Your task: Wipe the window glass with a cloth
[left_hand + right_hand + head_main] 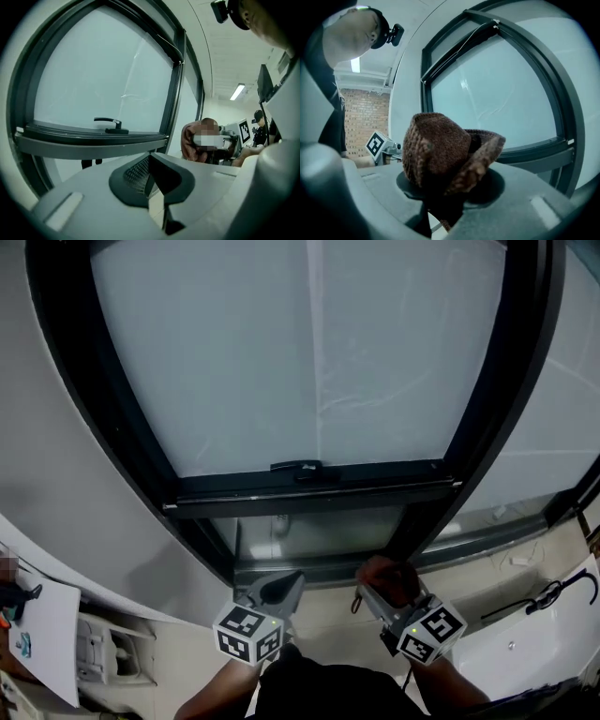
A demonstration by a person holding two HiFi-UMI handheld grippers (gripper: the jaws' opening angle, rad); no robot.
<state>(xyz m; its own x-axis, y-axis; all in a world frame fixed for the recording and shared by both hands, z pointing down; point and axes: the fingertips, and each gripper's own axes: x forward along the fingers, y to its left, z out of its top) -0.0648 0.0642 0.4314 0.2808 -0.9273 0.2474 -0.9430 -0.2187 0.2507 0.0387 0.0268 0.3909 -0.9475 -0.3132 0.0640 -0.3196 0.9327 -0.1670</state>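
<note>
We hold grey plastic grippers, the left gripper (279, 589) and right gripper (373, 594), with black ribbed pads (137, 174). Each carries a white cube (248, 634) of black square markers and a small green light (272, 620). Our clothing (328, 695) is dark.

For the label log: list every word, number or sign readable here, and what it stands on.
No words or numbers can be read in any view.
Left gripper cube, right gripper cube: black-and-white square patterns, no letters.
White sheet: small coloured marks, too small to read.
Cloth: no label.
</note>
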